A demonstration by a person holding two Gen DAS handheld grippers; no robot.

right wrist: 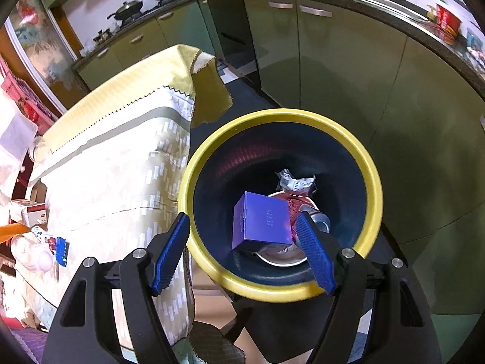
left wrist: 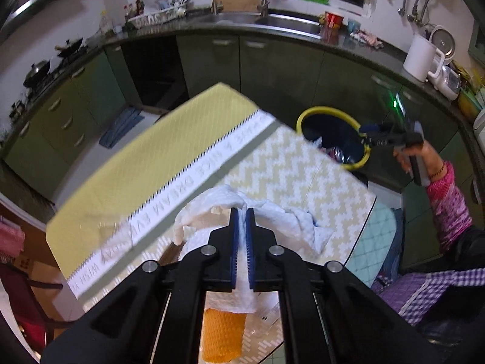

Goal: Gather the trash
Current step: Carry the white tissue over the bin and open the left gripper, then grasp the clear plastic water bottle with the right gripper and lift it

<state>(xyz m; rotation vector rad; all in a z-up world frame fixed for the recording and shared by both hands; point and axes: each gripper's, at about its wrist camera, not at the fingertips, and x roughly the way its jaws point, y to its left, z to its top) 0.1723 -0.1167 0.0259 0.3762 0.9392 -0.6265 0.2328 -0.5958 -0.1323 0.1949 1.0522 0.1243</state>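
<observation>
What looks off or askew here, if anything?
Nothing spilled or damaged. The tablecloth hangs bunched and uneven at its far corner. The left gripper is shut on a crumpled white tissue; the right gripper hangs open over the yellow-rimmed bin.

Black gripper (left wrist: 241,212), blue pads, pink sleeve (left wrist: 448,200)

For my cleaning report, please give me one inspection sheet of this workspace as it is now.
Surface: table under a yellow and cream patterned cloth.
Job's things: white crumpled paper towel; yellow-rimmed bin beside the table, holding a purple box, a can and a crumpled wrapper.
Clutter: orange knitted piece at the near edge.
Grippers: left hand-held gripper shut on the paper towel; right hand-held gripper open, empty, above the bin.
Cables: nothing seen.
Surroundings: green kitchen cabinets, sink, kettle.
</observation>
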